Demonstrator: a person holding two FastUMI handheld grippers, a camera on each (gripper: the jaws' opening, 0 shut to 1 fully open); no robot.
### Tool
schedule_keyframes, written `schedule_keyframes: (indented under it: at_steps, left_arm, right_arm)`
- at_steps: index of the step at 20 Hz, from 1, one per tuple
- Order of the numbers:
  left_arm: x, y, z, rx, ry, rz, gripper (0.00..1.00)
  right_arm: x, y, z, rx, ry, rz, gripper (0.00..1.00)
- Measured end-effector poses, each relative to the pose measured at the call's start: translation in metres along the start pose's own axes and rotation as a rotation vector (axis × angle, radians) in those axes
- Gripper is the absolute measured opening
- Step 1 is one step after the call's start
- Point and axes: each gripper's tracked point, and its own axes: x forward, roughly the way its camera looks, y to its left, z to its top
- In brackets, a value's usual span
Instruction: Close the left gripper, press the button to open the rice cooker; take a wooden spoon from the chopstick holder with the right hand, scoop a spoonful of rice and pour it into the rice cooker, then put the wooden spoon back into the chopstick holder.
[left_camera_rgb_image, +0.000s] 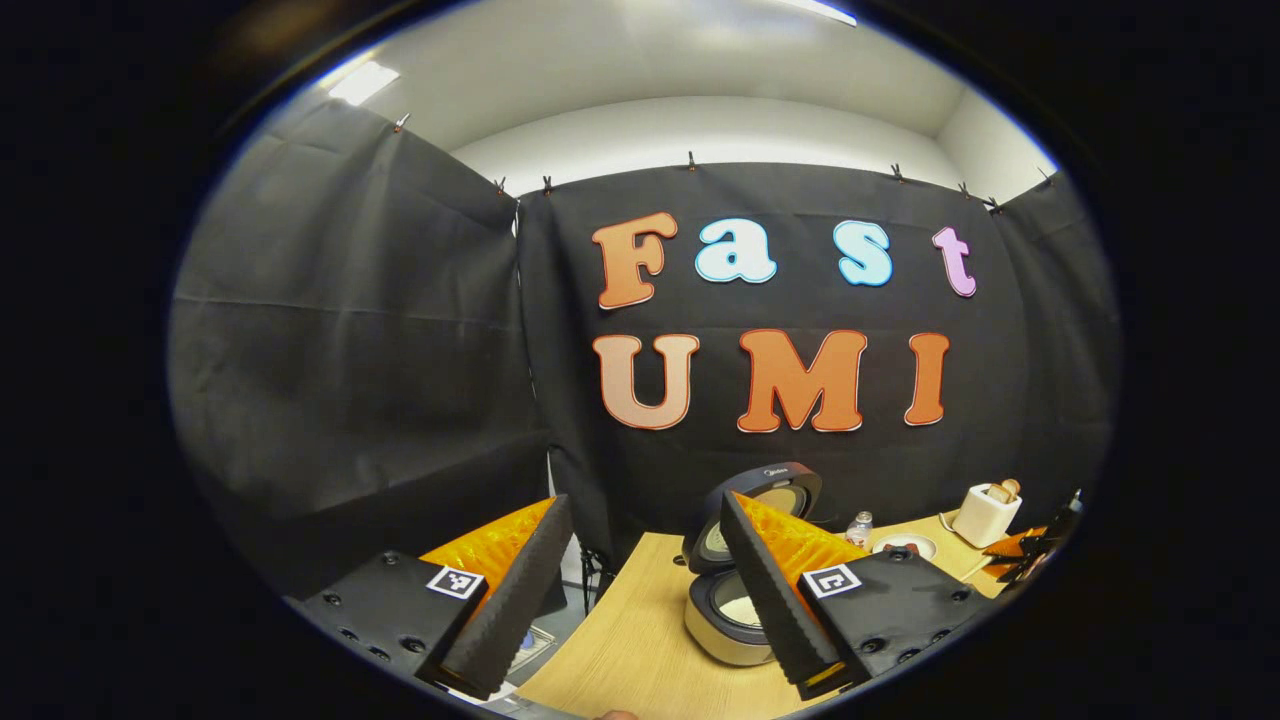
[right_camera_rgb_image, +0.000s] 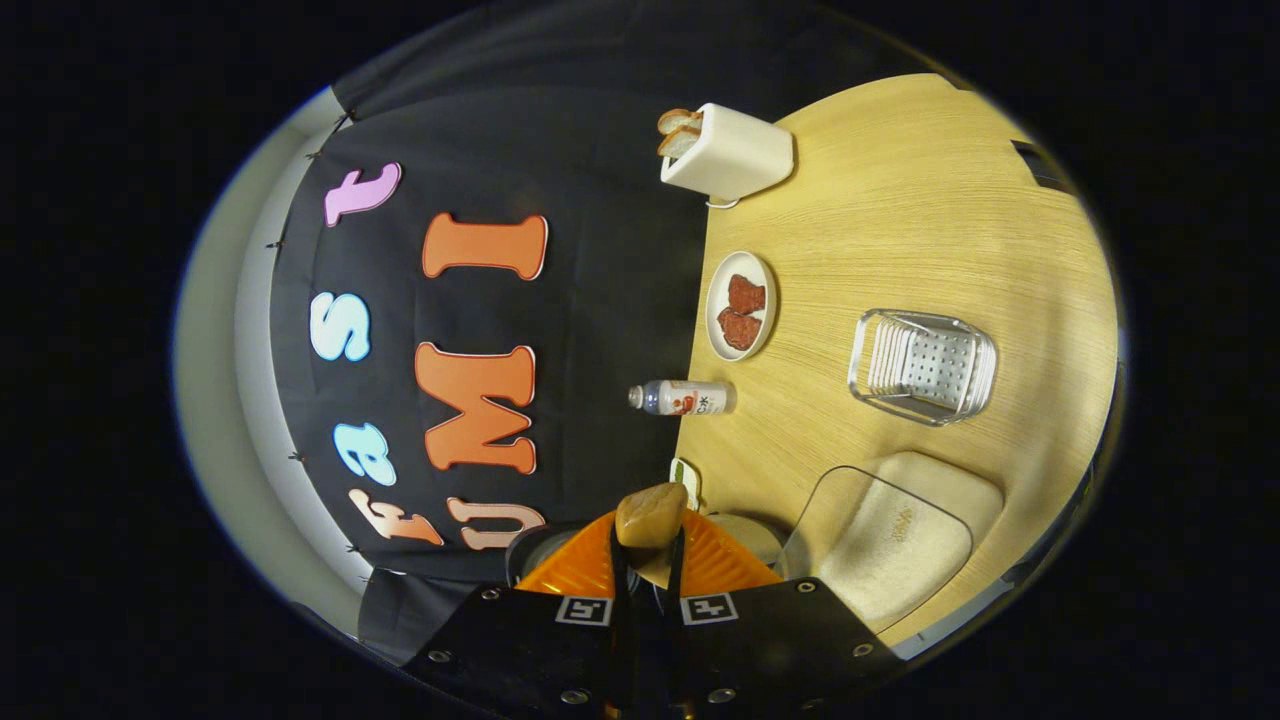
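The wooden spoon is pinched between the two fingers of the right gripper, and its rounded bowl stands up just above the fingertips. I cannot tell if there is rice in it. The spoon looks light and stiff, with a smooth surface, so I think it may turn in the grip if it is held too near the end; the middle of the handle seems the better place. Just beside it lies the transparent container of rice, shallow and wide, on the wooden table. The rice cooker stands with its lid already up and its pale inner pot showing. The left gripper hovers in front of it with its fingers spread wide and nothing between them. Farther away on the table stand a small bottle, a plate with two reddish pieces, a toaster with bread in it, and a clear drainer basket.
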Motion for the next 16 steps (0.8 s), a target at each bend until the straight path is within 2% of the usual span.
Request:
schedule_keyframes:
  at_steps: [7, 16]
  left_arm:
    - [0.0, 0.017, -0.005, -0.001, 0.009, 0.029, 0.98]
    - [-0.003, 0.029, -0.01, -0.007, 0.018, 0.029, 0.98]
  right_arm:
    - [0.028, 0.061, -0.013, -0.028, 0.029, 0.058, 0.11]
    - [0.072, 0.135, -0.049, -0.089, 0.061, 0.105, 0.11]
